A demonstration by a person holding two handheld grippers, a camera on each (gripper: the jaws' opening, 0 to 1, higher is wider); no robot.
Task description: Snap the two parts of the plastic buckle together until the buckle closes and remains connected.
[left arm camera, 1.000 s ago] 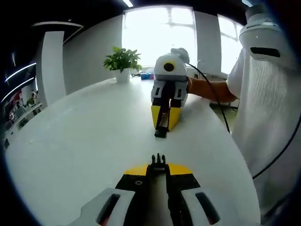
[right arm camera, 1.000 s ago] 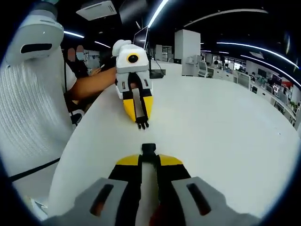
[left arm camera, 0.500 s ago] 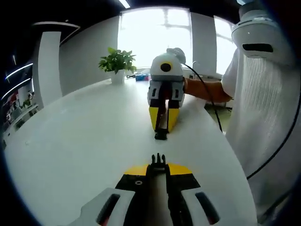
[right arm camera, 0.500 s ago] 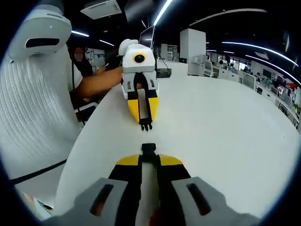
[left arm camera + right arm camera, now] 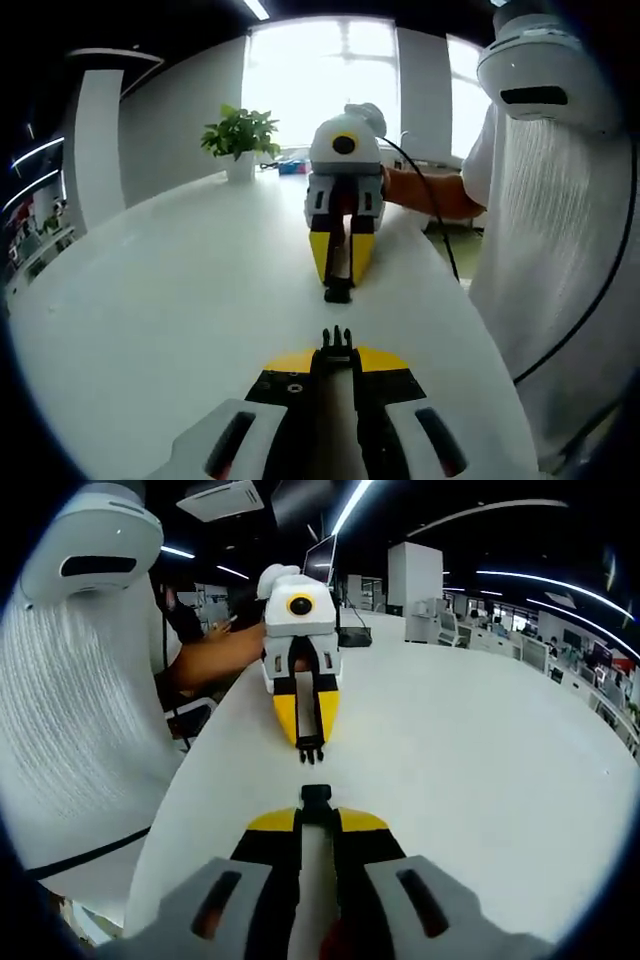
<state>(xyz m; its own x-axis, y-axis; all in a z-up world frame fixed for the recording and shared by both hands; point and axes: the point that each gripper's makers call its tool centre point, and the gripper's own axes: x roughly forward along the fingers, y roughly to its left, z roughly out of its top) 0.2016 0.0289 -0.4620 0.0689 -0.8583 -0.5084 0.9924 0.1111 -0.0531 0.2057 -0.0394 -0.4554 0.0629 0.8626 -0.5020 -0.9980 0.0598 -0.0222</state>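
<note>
In the left gripper view my left gripper (image 5: 337, 350) is shut on the pronged buckle half (image 5: 337, 340), black, prongs pointing forward. Facing it across the white table (image 5: 180, 300) comes the right gripper (image 5: 338, 282), shut on the black socket buckle half (image 5: 338, 292). A short gap separates the two halves. In the right gripper view my right gripper (image 5: 316, 810) holds the socket buckle half (image 5: 316, 796), and the left gripper (image 5: 310, 742) points at it with the pronged buckle half (image 5: 310, 752) at its tip, roughly in line.
A person in a white ribbed shirt (image 5: 570, 260) stands at the table's edge, forearm (image 5: 430, 192) behind the right gripper. A potted plant (image 5: 238, 140) sits at the far end by the windows. Office desks and a monitor (image 5: 322, 562) lie beyond the table.
The two grippers have come closer together: in each view the facing gripper looms larger and nearer, and the gap between the buckle halves has shrunk. Both stay shut on their halves.
</note>
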